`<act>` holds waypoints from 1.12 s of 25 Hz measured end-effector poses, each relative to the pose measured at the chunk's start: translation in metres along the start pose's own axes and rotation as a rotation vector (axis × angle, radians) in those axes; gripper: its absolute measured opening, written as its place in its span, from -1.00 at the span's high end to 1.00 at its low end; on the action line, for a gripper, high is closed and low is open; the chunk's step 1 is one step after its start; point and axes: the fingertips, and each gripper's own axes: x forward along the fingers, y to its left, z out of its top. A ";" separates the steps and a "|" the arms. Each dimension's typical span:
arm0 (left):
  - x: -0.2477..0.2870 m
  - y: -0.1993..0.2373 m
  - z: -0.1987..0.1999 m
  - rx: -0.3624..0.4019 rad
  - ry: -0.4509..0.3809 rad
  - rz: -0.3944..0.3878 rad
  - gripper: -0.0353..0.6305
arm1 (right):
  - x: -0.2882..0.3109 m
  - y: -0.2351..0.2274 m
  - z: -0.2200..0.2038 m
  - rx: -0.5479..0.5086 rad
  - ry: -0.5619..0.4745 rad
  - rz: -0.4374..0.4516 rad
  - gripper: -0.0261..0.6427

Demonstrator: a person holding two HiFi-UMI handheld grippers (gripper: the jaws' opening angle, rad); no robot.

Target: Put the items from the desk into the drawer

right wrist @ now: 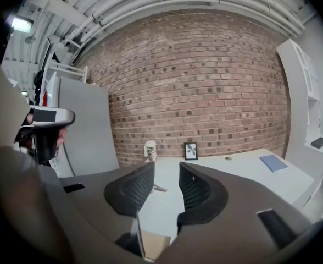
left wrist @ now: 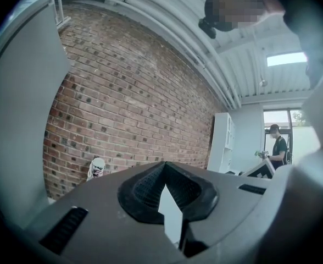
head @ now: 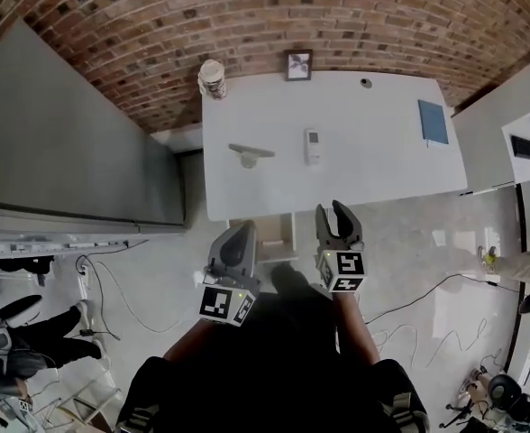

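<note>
L tongs (head: 244, 226): jaws shut tip to tip, nothing between them (clear in left gripper view (left wrist: 164, 166)). Held roughly level, just short of the desk's (head: 382, 161) near edge, at the L side of the open drawer (head: 274, 233).

Drawer sits between the two tongs, pulled out from under the desk's near edge. Its brownish inside shows at the bottom of the right gripper view (right wrist: 153, 241).

R tongs (head: 332, 207): jaws apart by a narrow gap, holding nothing (right wrist: 166, 172). Tilted slightly down, tips over the desk's near edge, just R of the drawer.

Items are all on the desk top, beyond both tongs:
- white cup-like thing (head: 212, 78) at the far L corner, well ahead of the L tongs; also seen at (left wrist: 97, 166) and (right wrist: 150, 149)
- grey T-shaped tool (head: 251, 153), ahead of the L tongs and nearest to them
- white remote (head: 312, 145), ahead of the R tongs, just L of their line
- small picture frame (head: 298, 64) at the far edge beyond the remote, upright against the brick wall (right wrist: 191, 150)
- small dark round thing (head: 366, 83), far side, R of the R tongs; can't tell what it is
- blue notebook (head: 433, 121), far R, well apart from both tongs (right wrist: 273, 163)
</note>
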 end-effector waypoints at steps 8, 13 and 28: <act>0.040 0.006 -0.009 -0.014 0.023 0.037 0.89 | 0.057 -0.033 -0.028 0.012 0.092 0.012 0.56; 0.066 0.012 -0.014 -0.025 0.045 0.051 0.89 | 0.102 -0.055 -0.053 0.021 0.163 0.003 0.48; 0.120 0.024 -0.028 -0.051 0.084 0.117 0.89 | 0.208 -0.098 -0.145 0.067 0.402 0.009 0.26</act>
